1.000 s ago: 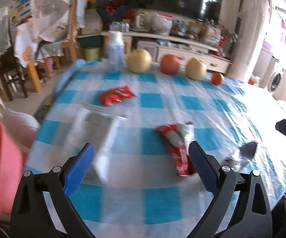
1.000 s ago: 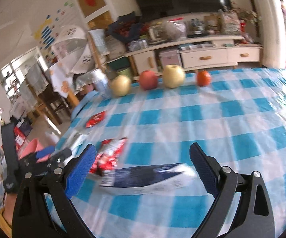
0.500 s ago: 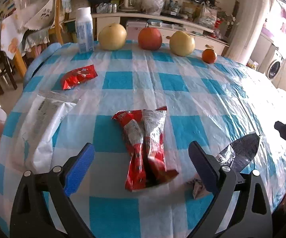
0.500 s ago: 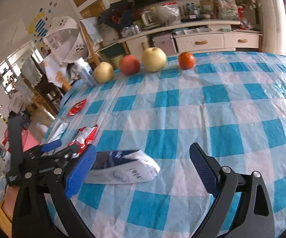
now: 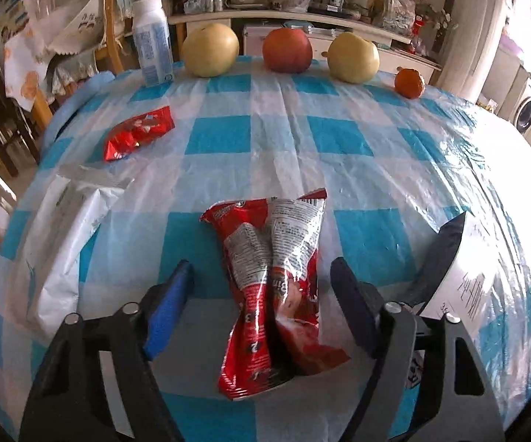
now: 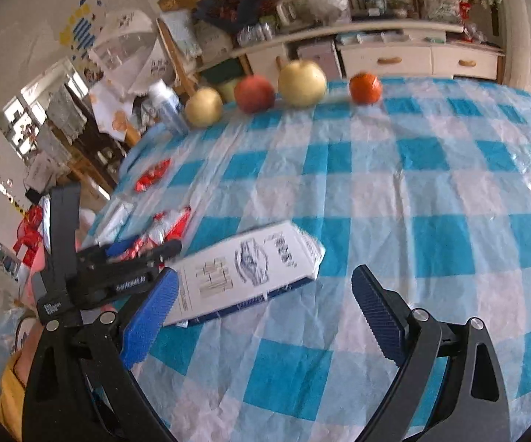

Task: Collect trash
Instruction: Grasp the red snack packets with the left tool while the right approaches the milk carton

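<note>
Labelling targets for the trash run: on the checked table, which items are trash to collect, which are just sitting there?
Trash to collect:
- red snack wrapper, between the left tool fingers, jaws just closing, not yet pinched
- small red wrapper
- white pouch
- blue-and-white flat packet, ahead of the right tool

Just lying about:
- two yellow fruits
- red apple
- orange
- milk carton
</note>
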`<state>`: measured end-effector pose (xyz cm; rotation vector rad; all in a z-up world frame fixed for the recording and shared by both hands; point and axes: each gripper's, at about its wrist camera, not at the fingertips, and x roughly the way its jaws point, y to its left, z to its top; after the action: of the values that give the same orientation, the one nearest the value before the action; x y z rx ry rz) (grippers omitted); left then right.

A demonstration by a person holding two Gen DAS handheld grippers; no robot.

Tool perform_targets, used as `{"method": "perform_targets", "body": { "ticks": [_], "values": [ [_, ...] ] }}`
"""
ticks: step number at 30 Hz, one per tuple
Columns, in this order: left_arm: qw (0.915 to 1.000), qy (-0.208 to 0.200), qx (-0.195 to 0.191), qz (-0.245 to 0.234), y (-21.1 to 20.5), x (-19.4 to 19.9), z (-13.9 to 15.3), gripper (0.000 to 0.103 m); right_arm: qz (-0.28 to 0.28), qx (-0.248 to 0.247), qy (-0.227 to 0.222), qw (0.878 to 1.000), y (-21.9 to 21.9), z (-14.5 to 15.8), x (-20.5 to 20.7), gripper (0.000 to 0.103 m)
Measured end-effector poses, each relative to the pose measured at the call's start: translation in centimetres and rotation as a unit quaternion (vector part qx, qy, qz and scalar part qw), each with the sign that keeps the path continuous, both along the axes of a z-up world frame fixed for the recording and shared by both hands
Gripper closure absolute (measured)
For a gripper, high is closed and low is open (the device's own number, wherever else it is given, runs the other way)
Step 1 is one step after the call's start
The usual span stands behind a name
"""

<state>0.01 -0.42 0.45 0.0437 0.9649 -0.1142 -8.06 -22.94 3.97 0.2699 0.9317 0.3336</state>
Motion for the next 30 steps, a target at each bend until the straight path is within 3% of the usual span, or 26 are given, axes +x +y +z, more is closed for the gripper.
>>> {"method": "perform_targets", "body": {
  "ticks": [4,12,25,30],
  "values": [
    [1.0000,-0.004,-0.008,-0.002,0.1,0.0,0.3,0.051,0.012,0.020,0.032,0.999,0.9,-1.5,0.4,0.009],
    [0.9997,-0.003,-0.024,-0.007,0.8,-0.8,0.4,0.055,0.030,0.067,0.066,0.995,2.6,-2.9,1.0,0.009],
    [0.9987,-0.010,-0.049,0.011,3.4,-2.4,1.0,0.055,0.035,0.022,0.019,0.999,6.1,-3.0,4.0,0.009],
    [0.9980,-0.014,-0.059,0.016,4.5,-2.4,1.0,0.055,0.051,-0.022,-0.011,0.998,8.1,-3.1,4.9,0.009]
  ]
}}
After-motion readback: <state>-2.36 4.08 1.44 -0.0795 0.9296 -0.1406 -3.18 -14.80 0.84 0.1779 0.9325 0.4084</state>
